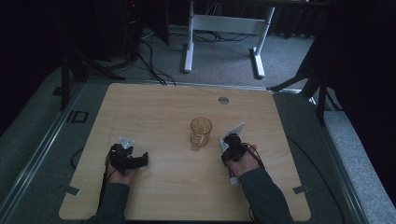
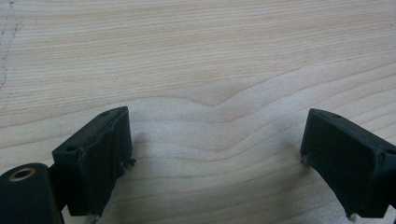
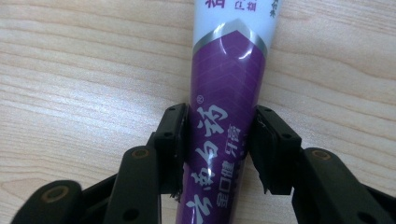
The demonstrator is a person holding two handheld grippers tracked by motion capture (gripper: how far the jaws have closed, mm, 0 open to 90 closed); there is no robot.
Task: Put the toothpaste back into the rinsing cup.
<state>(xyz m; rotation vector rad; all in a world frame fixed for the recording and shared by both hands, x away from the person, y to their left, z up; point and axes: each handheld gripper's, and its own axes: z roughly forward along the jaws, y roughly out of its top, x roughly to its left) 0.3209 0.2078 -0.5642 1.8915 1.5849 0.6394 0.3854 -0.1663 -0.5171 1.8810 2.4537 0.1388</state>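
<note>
Toothpaste tube (image 3: 227, 93) sits clamped in our right gripper (image 3: 219, 144), likely for the amber glass mug (image 1: 201, 131); our left gripper (image 2: 215, 154) rests wide open, holding nothing.

Both forearms wear dark grey-green long sleeves (image 1: 266, 191) that end at the wrists. The left gripper (image 2: 215, 154) is matte black, with blocky fingers (image 2: 95, 158) of scuffed edges, a small screw hole in the top face, and a brass-ringed hole at the linkage. A pale grey three-cornered plate (image 1: 125, 141) sits on top. The right gripper (image 3: 219, 149) has the same black fingers (image 3: 170, 140) on hinged black links with brass-ringed pivots.
</note>
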